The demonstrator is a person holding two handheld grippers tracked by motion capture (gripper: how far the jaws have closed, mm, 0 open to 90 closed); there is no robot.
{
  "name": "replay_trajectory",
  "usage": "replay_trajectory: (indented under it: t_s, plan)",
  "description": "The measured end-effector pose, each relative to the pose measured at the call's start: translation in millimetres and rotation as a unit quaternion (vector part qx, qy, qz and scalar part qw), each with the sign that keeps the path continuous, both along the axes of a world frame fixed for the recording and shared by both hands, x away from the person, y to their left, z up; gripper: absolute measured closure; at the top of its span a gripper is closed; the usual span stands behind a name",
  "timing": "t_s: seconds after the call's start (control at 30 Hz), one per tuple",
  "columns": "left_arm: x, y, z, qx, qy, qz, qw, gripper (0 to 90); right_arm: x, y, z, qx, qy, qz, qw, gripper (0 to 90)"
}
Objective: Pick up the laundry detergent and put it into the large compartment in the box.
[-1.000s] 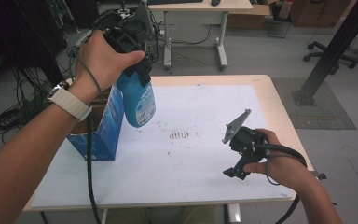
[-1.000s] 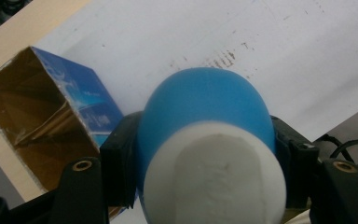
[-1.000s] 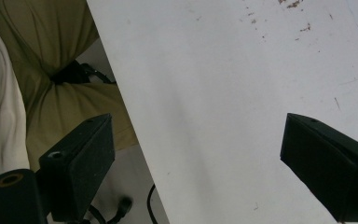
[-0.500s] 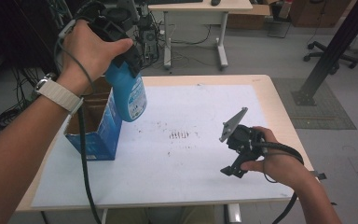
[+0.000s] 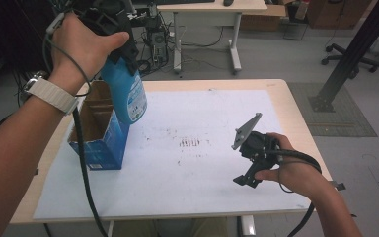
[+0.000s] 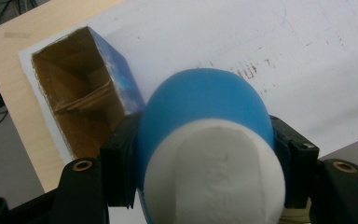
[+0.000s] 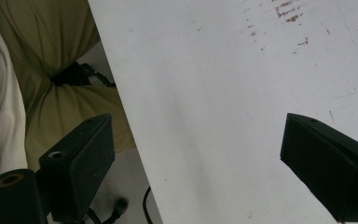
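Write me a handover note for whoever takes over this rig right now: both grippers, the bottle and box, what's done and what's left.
Left gripper: shut on the blue bottle, held in the air above the table, just right of the open blue box. In the left gripper view the jaws clamp the bottle's sides.
Right gripper: jaws open, nothing between them, low over the white sheet at the table's right side.
Done: the bottle is gripped and off the table.
Left: probably either setting it down on the sheet or lowering it into the box, whose top is open; which one cannot be told.
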State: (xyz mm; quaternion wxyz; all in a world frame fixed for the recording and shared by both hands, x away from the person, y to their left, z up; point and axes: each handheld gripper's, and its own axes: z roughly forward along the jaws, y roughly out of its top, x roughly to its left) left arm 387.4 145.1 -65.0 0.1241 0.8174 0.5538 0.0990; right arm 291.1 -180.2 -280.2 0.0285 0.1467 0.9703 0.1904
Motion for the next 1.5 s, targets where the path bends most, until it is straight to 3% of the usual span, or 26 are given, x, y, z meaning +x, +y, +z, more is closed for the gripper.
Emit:
replay_trajectory:
  t_s: [0.8,1.07,1.5]
  plan:
    - [2.2,46.8,18.2,-0.002,-0.004,0.072,0.9974,37.4,1.0,3.4,1.6,0.000,-0.002,0.007,1.0000,10.2]
    - [4.4,59.3,17.3,0.003,-0.006,0.099,0.9951,37.4,1.0,3.9,1.9,0.000,-0.001,0.007,1.0000,10.2]
    - [7.2,74.8,15.6,0.003,-0.006,0.121,0.9927,37.4,2.2,6.4,1.9,-0.001,0.000,0.009,1.0000,10.2]
